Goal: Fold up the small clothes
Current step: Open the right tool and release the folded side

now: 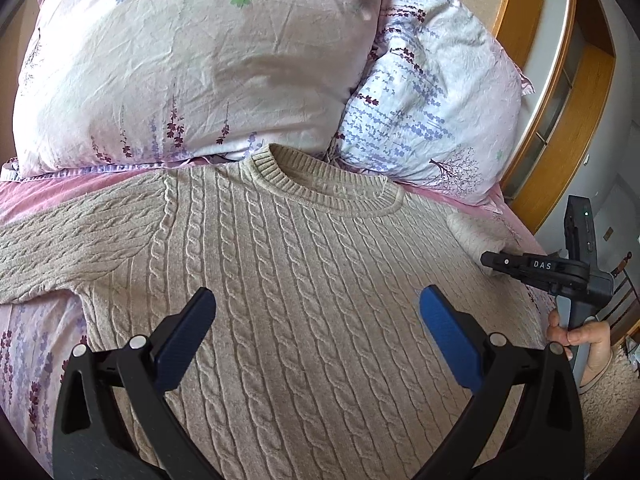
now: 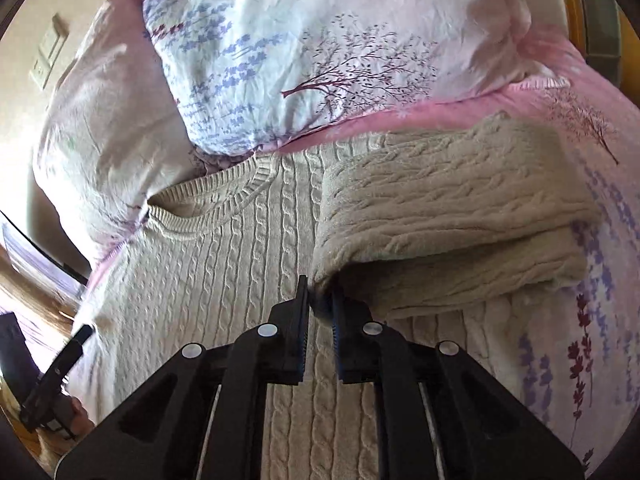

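**One sleeve is coming in, the rest is still to fold**

The cable-knit sweater [image 1: 304, 264] lies flat on the bed sheet [image 1: 60, 192], front up, with its collar [image 1: 324, 184] far ahead of the left claw [image 1: 316, 312], close to the pillows [image 1: 192, 68]. The left claw is spread wide and holds nothing. It hangs over the sweater's middle.

The right claw [image 2: 320, 304] is pressed together, pinching the right sleeve [image 2: 452, 220]. This sleeve sits right in front of its tips, bunched and lifted over the sweater's body. The left sleeve [image 1: 60, 248] stretches out flat, far to the left of the left claw.

So the folding looks only just begun. The right sleeve must be laid down, then the left sleeve, then the body.
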The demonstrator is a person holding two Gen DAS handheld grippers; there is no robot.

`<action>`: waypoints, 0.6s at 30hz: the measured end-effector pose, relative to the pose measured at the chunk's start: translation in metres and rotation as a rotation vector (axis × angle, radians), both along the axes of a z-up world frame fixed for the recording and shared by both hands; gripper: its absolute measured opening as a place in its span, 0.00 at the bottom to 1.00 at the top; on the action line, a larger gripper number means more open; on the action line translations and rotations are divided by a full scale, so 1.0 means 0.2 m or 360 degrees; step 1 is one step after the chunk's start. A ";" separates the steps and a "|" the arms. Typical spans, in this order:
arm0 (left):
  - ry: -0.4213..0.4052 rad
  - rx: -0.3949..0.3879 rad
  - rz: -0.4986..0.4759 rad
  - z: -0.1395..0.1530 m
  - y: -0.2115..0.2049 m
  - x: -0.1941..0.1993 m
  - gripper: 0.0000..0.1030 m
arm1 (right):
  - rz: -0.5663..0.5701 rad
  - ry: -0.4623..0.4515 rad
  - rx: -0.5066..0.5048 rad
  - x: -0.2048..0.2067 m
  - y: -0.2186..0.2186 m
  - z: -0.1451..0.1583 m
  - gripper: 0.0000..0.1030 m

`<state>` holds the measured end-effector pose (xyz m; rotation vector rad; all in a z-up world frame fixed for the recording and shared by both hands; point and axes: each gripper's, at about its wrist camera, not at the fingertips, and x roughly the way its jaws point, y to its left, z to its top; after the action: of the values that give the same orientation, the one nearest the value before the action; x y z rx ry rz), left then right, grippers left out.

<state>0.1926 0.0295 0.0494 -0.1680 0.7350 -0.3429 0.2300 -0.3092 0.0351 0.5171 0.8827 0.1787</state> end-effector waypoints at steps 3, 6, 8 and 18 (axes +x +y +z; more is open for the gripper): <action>0.0041 -0.0053 -0.0009 0.00 0.02 0.02 0.98 | -0.0146 0.0013 0.0241 -0.03 -0.13 0.01 0.44; 0.0098 -0.0140 0.0007 -0.02 0.06 0.06 0.98 | -0.0338 0.0021 0.0340 -0.02 -0.27 0.02 0.44; 0.0128 -0.0195 0.0013 -0.03 0.08 0.07 0.98 | -0.0454 0.0031 0.0360 -0.02 -0.33 0.02 0.43; 0.0161 -0.0304 0.0031 -0.05 0.19 0.07 0.98 | -0.0523 -0.0146 0.0068 0.01 -0.23 0.15 0.09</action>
<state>0.2066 0.0681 0.0396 -0.3751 0.7994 -0.3884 0.2314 -0.3551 0.0654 0.6806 0.6945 -0.0779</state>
